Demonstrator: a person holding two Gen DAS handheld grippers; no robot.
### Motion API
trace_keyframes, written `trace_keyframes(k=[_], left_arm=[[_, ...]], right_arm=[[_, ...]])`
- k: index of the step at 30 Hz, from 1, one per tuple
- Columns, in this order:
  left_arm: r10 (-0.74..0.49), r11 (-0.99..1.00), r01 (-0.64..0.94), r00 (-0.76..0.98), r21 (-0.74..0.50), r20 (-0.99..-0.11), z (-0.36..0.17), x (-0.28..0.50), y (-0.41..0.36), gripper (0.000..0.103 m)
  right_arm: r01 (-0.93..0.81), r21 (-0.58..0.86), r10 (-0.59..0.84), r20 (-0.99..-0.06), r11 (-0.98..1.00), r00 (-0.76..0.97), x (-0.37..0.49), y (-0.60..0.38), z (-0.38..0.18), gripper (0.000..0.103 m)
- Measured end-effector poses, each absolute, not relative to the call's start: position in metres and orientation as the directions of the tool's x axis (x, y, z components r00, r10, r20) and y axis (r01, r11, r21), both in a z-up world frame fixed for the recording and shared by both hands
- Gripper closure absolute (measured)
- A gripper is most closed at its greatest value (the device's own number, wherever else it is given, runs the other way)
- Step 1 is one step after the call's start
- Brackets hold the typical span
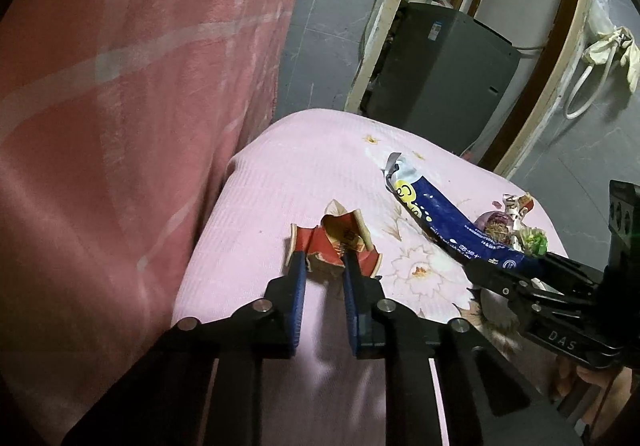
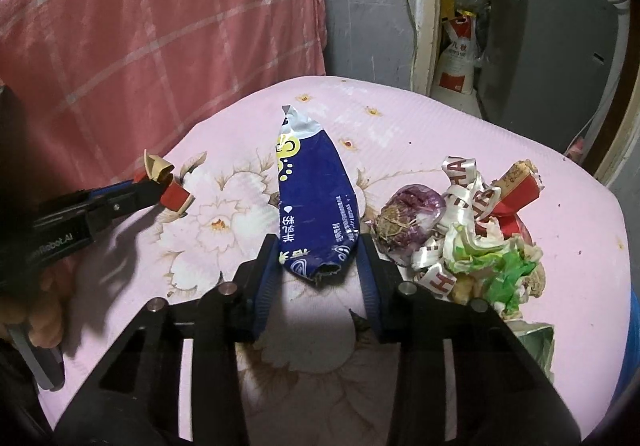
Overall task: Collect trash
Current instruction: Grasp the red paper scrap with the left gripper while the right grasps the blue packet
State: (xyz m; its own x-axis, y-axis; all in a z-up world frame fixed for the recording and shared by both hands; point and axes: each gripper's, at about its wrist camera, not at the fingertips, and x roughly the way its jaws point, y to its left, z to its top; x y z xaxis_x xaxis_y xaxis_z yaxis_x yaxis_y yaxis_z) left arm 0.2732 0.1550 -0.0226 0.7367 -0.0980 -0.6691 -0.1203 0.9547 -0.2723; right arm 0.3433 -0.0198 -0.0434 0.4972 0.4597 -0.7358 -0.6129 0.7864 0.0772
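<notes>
A crumpled red and tan carton [image 1: 340, 242] lies on the pink flowered table top [image 1: 280, 186]. My left gripper [image 1: 322, 264] has its jaws around the carton's near edge, closed on it; in the right wrist view the carton [image 2: 168, 182] sits at the left gripper's tip. A blue snack wrapper [image 2: 312, 198] lies in the middle. My right gripper [image 2: 316, 250] is open, its fingers on either side of the wrapper's near end. A pile of trash [image 2: 472, 230] with a purple onion, white ribbon, green scraps and a red box lies to the right.
A pink checked cloth [image 2: 160, 46] hangs over something behind the table on the left. A grey appliance [image 2: 552, 46] and a white and red sack [image 2: 456, 62] stand behind a doorway. The table's rounded edge [image 2: 600, 206] falls away on the right.
</notes>
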Motion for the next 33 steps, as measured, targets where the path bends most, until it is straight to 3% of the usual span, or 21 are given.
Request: trace_keyframes(k=[18, 26, 33], left_arm=[[-0.122, 0.961, -0.066, 0.770, -0.269, -0.626, -0.008, 0.255, 0.132, 0.094], [-0.134, 0.963, -0.051, 0.761, -0.264, -0.634, -0.007, 0.247, 0.120, 0.094], [-0.134, 0.962, -0.058, 0.753, -0.268, -0.644, -0.010, 0.245, 0.121, 0.094]], right_arm=[[-0.613, 0.095, 0.513, -0.655, 0.785, 0.555, 0.310, -0.043, -0.027, 0.066], [-0.633, 0.097, 0.521, -0.669, 0.768, 0.530, 0.286, -0.059, -0.027, 0.065], [-0.643, 0.090, 0.511, -0.694, 0.761, 0.507, 0.291, -0.053, -0.032, 0.051]])
